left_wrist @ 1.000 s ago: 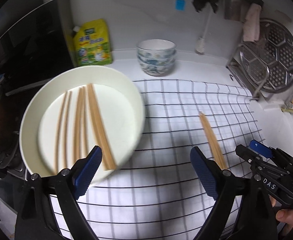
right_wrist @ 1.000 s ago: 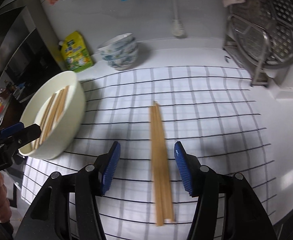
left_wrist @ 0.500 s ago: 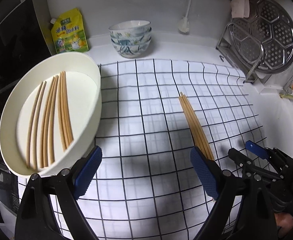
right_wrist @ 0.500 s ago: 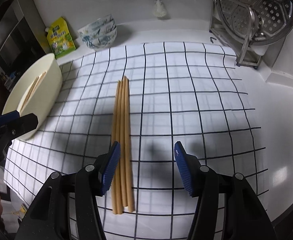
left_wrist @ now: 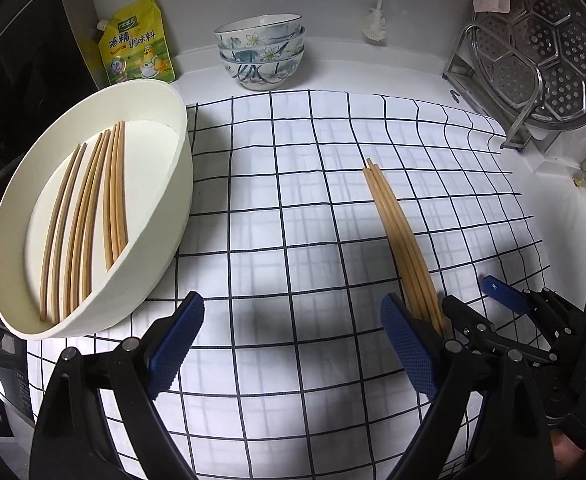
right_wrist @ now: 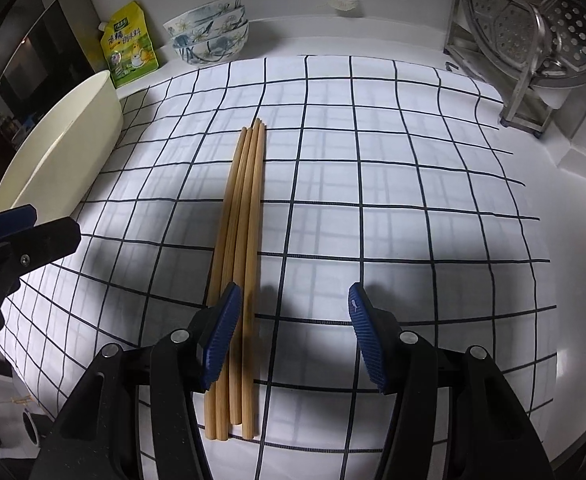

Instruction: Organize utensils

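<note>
A white counter is covered by a white cloth with a dark grid (left_wrist: 293, 208), backed by a pale wall. At the rear stand a stack of blue-flowered bowls (left_wrist: 261, 50), a yellow seasoning pouch (left_wrist: 137, 42) and, to the right, a metal rack holding a perforated steamer plate (left_wrist: 541, 44).

A bundle of wooden chopsticks (right_wrist: 241, 240) lies on the cloth, running away from the cameras, thin ends farthest. On the cloth's left edge sits a wide cream basin (left_wrist: 173, 200), with more chopsticks (left_wrist: 89, 216) lying side by side inside it.

The right gripper (right_wrist: 291, 332) hangs just above the cloth with its jaws spread wide and nothing between them; its left finger overlaps the near part of the bundle, though whether it touches is unclear. The left gripper (left_wrist: 291, 344) is likewise wide apart and empty, over bare cloth between the basin and the bundle, whose near end passes behind its right finger.
</note>
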`<state>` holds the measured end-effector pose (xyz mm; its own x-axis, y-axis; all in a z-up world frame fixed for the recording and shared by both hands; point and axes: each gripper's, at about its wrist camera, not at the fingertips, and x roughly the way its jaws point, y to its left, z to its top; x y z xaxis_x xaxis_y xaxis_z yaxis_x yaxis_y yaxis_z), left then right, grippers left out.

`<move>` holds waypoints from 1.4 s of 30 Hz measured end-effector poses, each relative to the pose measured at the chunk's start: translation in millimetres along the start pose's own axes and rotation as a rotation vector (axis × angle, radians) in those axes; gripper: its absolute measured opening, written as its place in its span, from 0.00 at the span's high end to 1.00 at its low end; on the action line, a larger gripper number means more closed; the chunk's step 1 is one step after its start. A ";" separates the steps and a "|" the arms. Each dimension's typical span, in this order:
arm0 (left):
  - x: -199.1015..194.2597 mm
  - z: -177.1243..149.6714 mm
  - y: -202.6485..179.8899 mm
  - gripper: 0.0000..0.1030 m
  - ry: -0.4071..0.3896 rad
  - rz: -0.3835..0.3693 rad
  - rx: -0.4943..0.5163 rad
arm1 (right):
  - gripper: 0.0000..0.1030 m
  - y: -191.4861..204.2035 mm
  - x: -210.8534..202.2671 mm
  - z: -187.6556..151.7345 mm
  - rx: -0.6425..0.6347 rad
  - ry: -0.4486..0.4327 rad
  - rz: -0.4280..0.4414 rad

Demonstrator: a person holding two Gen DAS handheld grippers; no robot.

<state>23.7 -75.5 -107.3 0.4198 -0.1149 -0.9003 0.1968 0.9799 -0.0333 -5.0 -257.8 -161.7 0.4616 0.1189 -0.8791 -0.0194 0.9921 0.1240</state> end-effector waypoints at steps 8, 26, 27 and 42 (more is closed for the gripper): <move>5.4 -2.2 0.8 0.14 0.016 -0.001 -0.016 | 0.48 3.1 5.4 -0.7 -0.031 0.004 -0.013; 8.9 -3.1 -1.8 0.14 0.024 -0.016 -0.033 | 0.48 5.3 12.8 -1.5 -0.078 0.012 -0.035; 9.6 -3.4 -2.8 0.14 0.025 -0.018 -0.035 | 0.48 4.7 12.9 -1.3 -0.079 0.008 -0.036; 42.5 -9.0 -38.8 0.14 0.059 -0.064 -0.013 | 0.48 -36.4 10.2 0.3 -0.036 -0.023 -0.064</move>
<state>25.9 -117.0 -148.2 0.3541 -0.1682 -0.9200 0.2103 0.9728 -0.0969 0.7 -292.7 -175.1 0.4831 0.0541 -0.8739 -0.0209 0.9985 0.0503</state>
